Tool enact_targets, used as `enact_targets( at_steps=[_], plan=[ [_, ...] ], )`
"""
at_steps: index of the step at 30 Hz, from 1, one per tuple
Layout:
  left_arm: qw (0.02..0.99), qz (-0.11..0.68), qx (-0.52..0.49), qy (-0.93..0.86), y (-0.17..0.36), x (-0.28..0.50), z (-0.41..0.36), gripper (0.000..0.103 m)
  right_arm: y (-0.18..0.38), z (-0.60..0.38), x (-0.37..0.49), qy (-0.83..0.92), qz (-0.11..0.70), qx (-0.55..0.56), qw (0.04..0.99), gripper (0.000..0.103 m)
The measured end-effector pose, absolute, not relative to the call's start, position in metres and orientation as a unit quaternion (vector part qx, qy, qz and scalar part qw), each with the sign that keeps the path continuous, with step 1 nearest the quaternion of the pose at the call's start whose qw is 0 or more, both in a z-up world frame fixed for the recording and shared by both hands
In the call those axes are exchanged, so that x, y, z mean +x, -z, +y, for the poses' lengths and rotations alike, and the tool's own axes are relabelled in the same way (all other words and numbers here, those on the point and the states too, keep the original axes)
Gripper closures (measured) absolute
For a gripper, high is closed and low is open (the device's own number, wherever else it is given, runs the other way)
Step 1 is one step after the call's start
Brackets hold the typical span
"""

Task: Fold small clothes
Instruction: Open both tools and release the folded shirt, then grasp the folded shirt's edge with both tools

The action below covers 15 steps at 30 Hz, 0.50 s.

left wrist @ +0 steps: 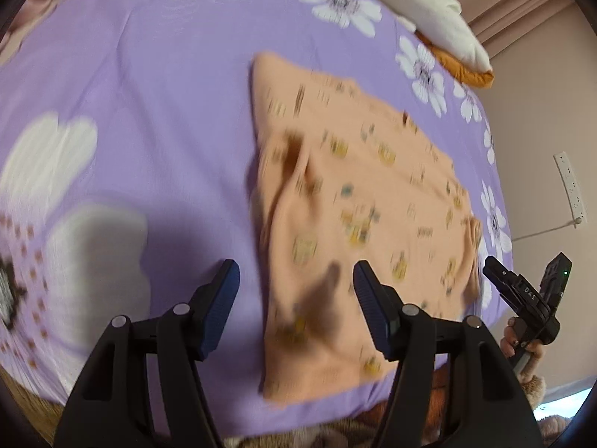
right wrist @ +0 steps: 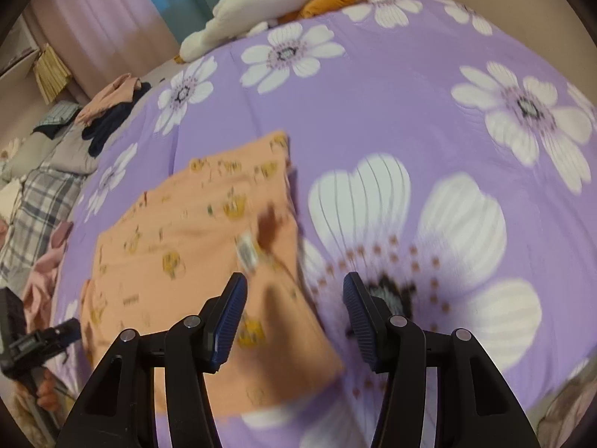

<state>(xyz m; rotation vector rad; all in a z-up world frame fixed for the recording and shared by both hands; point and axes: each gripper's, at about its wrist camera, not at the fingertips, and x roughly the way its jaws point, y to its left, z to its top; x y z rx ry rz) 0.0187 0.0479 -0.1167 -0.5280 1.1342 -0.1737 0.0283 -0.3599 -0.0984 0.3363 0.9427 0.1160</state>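
Note:
A small peach garment [left wrist: 347, 201] with little yellow prints lies flat on the purple flowered bedsheet [left wrist: 149, 112]. It also shows in the right wrist view [right wrist: 194, 261], with a white tag near its right edge. My left gripper [left wrist: 294, 272] is open and empty, above the garment's near left edge. My right gripper [right wrist: 294, 287] is open and empty, above the garment's right edge. The right gripper also shows at the right of the left wrist view [left wrist: 526, 265], beside the garment's far edge. The frames are motion-blurred.
A white and orange pillow [left wrist: 444, 26] lies at the far edge of the bed. In the right wrist view, a pile of clothes [right wrist: 108, 108] and a plaid blanket [right wrist: 41, 201] lie at the left. A wall socket strip [left wrist: 569, 186] is on the right wall.

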Motion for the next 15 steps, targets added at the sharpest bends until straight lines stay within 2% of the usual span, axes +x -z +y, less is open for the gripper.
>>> enact_targets(
  at_steps=[9,15],
  plan=[
    [0.798,0.536,-0.259,0.098,0.123,-0.005,0.038,0.042,0.111,-0.357,0.010,-0.069,0.472,0.159,0.864,0.052],
    [0.796,0.539,-0.250,0.120,0.130,-0.003,0.025,0.046,0.119,-0.348,0.011,-0.065,0.476,0.149,0.864,0.054]
  ],
)
